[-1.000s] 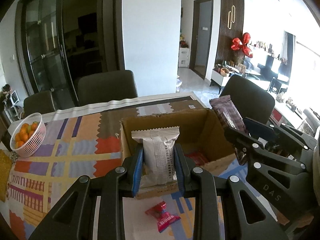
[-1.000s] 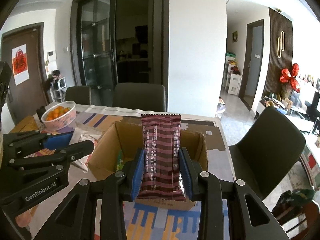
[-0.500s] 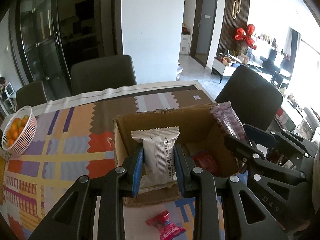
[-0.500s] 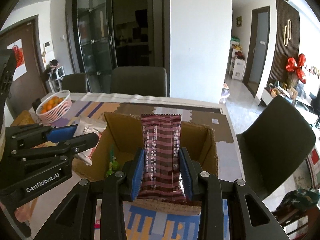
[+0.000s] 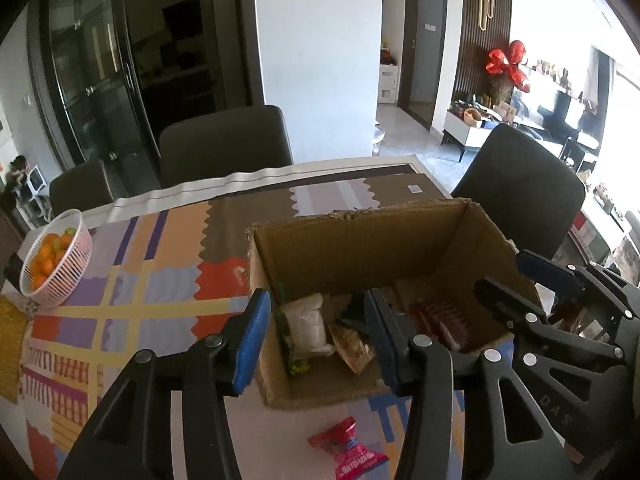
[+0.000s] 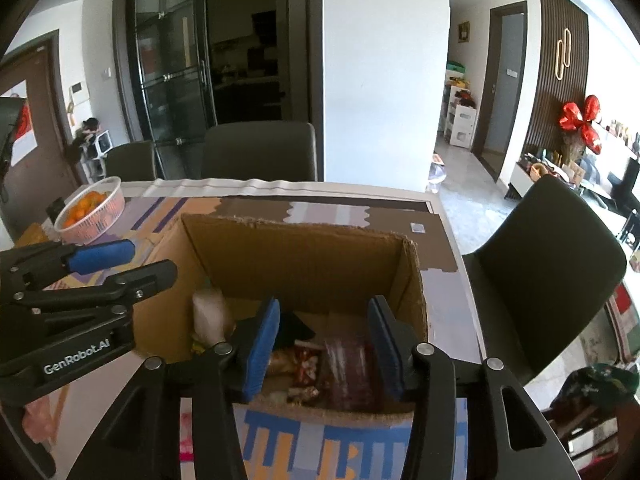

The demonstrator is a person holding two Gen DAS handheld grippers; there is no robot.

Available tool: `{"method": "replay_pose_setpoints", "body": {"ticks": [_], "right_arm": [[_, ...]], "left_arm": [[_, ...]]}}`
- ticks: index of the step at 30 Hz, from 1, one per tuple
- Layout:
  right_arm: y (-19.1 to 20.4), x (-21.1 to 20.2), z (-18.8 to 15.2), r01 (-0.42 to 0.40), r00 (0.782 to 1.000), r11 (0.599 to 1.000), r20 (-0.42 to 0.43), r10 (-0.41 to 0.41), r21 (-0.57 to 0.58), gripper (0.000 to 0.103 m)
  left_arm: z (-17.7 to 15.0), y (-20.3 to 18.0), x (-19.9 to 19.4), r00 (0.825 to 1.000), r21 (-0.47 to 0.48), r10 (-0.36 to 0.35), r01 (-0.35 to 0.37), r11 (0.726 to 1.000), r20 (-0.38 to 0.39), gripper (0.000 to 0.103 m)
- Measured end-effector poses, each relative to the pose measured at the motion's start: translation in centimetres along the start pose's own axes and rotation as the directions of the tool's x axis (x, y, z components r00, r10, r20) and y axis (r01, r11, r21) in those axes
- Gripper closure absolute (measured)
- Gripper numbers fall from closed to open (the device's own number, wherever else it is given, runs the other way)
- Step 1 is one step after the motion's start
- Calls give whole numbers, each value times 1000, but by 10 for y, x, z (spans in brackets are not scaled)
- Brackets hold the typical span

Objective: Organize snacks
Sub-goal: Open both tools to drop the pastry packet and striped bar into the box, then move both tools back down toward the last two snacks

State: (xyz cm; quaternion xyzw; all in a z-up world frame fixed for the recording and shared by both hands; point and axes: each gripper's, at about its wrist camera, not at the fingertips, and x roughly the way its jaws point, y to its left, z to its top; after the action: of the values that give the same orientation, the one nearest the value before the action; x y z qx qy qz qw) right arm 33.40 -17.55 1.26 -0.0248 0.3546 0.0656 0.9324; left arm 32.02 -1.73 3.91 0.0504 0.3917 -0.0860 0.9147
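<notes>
Over on the left, a white basket of oranges (image 5: 54,258) sat near the edge of the table (image 5: 132,280), well away from the work. Nobody had touched it.

Next came the left gripper (image 5: 318,334). A moment before, it had been squeezing a silver-white snack pack. Now its blue fingers (image 5: 251,340) stood wide apart with nothing between them. The pack had dropped. A white snack pack (image 5: 307,326) lay inside the cardboard box (image 5: 360,248), toward its left side, and I took that to be the same one.

Below the box, on the table, a small red candy (image 5: 348,450) lay by itself. It was outside the box, so I thought it still had to be picked up.

In the middle of the box were more wrappers, all jumbled, and I could not tell what each one was.

Then came the right gripper (image 6: 324,338). It had been holding a long dark red pack. Now it too was wide open and empty. A dark red snack pack (image 6: 348,364) lay in the bottom of the box on the right side, just under the open fingers.

So both hands had let go at nearly the same time, and two more snacks were in the box. To me the job looked well along but not finished, since the red candy was waiting on the table.
</notes>
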Motion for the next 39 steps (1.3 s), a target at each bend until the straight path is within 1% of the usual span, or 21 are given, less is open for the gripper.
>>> {"method": "replay_pose_setpoints", "body": {"ticks": [2, 5, 6, 10, 15, 19, 21, 23, 29, 39], "right_arm": [[1, -5, -3, -8, 1000, 1000, 6, 8, -3, 52], [4, -19, -12, -21, 999, 1000, 24, 22, -15, 52], [6, -24, -15, -23, 999, 999, 30, 24, -23, 51], [12, -42, -25, -39, 998, 999, 55, 41, -37, 49], [20, -65, -38, -57, 995, 997, 76, 60, -52, 47], [23, -78, -49, -76, 994, 996, 80, 80, -52, 46], [23, -84, -56, -80, 993, 995, 79, 84, -53, 44], [24, -87, -62, -79, 994, 996, 78, 82, -52, 43], [27, -97, -88, -75, 995, 995, 59, 79, -67, 40], [31, -96, -125, -97, 995, 992, -20, 96, -76, 40]], "left_arm": [[-7, -1, -12, 1000, 7, 5, -5, 1000, 24, 54], [-16, -2, -30, 998, 14, 20, -21, 1000, 61, 54], [-21, -2, -37, 997, 14, 16, -17, 1000, 74, 52], [-34, -2, -57, 995, 12, 17, -18, 1000, 98, 51], [-53, -4, -77, 995, 4, -8, 8, 1000, 103, 51], [-68, -7, -89, 994, 8, -5, 4, 1000, 111, 50], [-76, -8, -93, 994, 7, -2, 1, 1000, 111, 49], [-84, -10, -97, 993, 9, 8, -9, 1000, 114, 48], [-110, -15, -102, 996, 6, 7, -7, 1000, 88, 44], [-150, -19, -96, 1000, -6, -2, 2, 1000, 15, 42]]}}
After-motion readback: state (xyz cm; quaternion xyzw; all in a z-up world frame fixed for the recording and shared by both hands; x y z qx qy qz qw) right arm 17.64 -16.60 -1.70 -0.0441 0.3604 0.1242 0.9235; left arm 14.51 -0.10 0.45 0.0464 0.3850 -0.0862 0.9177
